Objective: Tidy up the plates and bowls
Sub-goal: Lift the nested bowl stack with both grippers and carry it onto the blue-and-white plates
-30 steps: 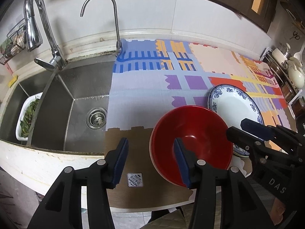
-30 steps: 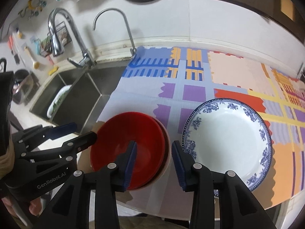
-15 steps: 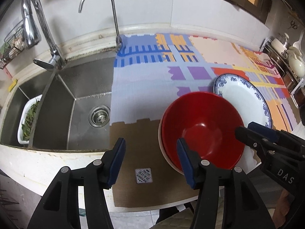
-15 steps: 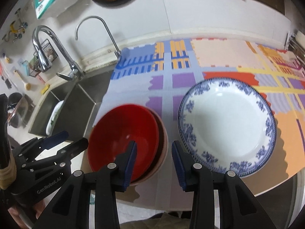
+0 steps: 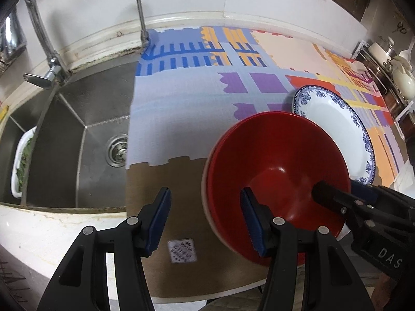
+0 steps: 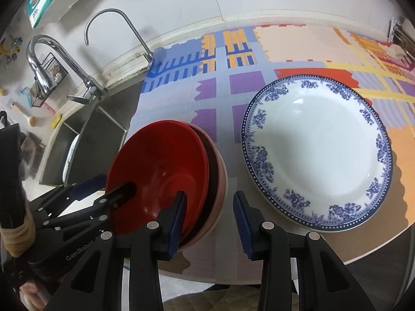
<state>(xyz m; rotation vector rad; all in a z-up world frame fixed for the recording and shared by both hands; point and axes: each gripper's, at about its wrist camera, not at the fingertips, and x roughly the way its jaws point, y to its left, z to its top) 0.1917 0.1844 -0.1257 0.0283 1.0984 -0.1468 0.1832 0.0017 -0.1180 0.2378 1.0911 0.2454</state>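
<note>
At the lower centre of both views the red bowl (image 5: pixel 280 178) sits nested on a paler bowl (image 6: pixel 220 181), touching the blue-patterned plate (image 6: pixel 316 153). Left hand-held gripper (image 5: pixel 206 220) and right hand-held gripper (image 6: pixel 208 223) each straddle opposite rims, jaws parted, not pressing. Best to seat both pads squarely before closing. A patterned mat (image 5: pixel 181 103) covers the worktop (image 5: pixel 52 235); the sink (image 5: pixel 85 140) lies left.

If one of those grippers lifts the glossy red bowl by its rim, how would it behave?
The glossy red bowl looks like smooth plastic, so it is probably light and stiff, unlikely to shatter. Its shiny wall may slip between the pads. It sits tilted in a pinkish bowl, so it may rock or slide out when nudged.
</note>
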